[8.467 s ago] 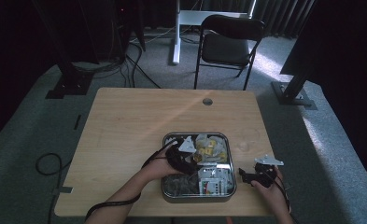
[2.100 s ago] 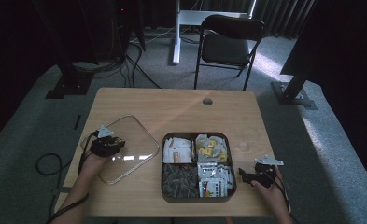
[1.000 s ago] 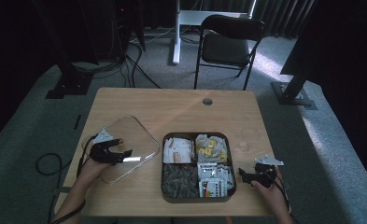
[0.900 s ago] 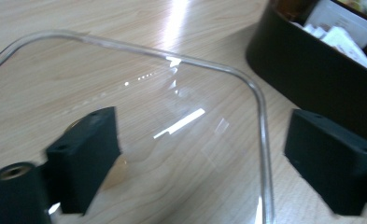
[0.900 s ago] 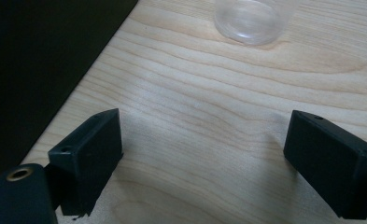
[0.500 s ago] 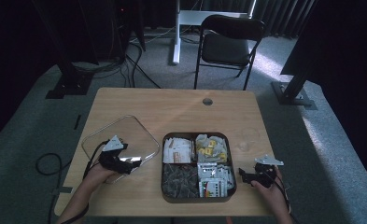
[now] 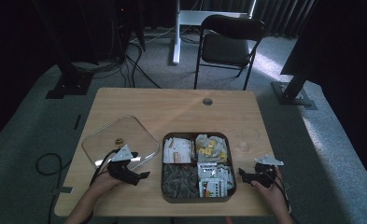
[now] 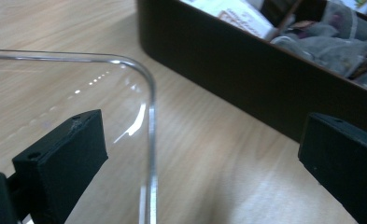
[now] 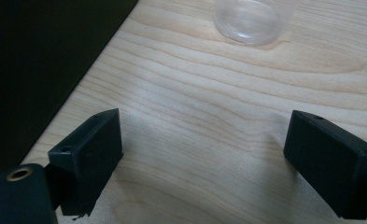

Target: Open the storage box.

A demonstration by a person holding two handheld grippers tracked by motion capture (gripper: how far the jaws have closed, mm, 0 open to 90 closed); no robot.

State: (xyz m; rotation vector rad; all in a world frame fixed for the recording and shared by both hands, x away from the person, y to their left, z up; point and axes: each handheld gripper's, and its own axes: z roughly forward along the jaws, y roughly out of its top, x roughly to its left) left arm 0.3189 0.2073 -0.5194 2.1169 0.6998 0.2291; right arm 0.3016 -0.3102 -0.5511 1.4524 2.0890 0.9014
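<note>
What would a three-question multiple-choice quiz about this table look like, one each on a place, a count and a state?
1. Where does the clear lid lie?
A. On the tray
B. On the table, left of the tray
C. On the chair

2. How many compartments does the tray have?
A. Two
B. Four
C. Six

3. How do the left gripper jaws stand?
A. Wide open, gripping nothing
B. Clamped on the lid
C. Clamped on a packet

Answers:
1. B, the high view shows the lid flat on the table beside the tray's left wall.
2. B, dividers split the tray into two rows of two.
3. A, the left gripper view shows both jaws far apart, with the lid's edge passing between them but neither pad pressing on it.
</note>
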